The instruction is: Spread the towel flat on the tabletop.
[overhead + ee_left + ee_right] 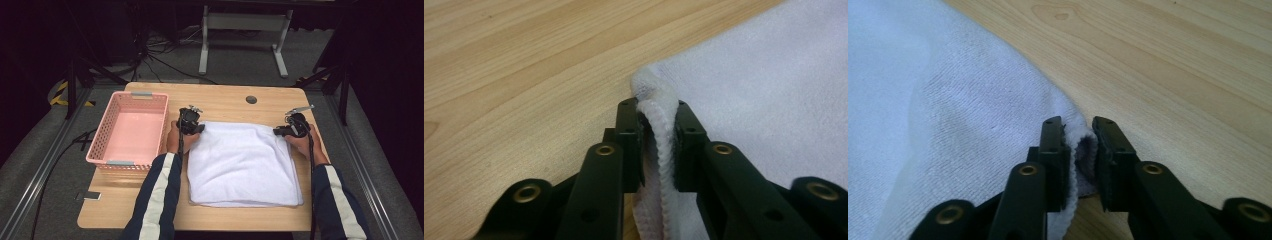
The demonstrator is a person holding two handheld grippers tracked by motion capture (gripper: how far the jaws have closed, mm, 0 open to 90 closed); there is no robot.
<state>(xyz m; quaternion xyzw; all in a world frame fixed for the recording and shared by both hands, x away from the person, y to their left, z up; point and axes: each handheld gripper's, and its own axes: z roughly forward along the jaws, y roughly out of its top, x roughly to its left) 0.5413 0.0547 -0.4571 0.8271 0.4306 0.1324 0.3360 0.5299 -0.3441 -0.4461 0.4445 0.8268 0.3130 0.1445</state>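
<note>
There's the folded white terry towel [243, 165], lying flat in the middle of the light wooden bench [225, 100], its long sides running away from the person, far edge square to them. No label or writing on it that I can read. Left claw [198, 128] is pinching the far left corner, the cloth bunched up between its jaws in the left gripper view. Right claw [276, 132] has the far right corner, hem pinched between its jaws. A pink plastic lattice basket [129, 131] sits just beside the towel on the left. The towel's near layers are hard to count.
</note>
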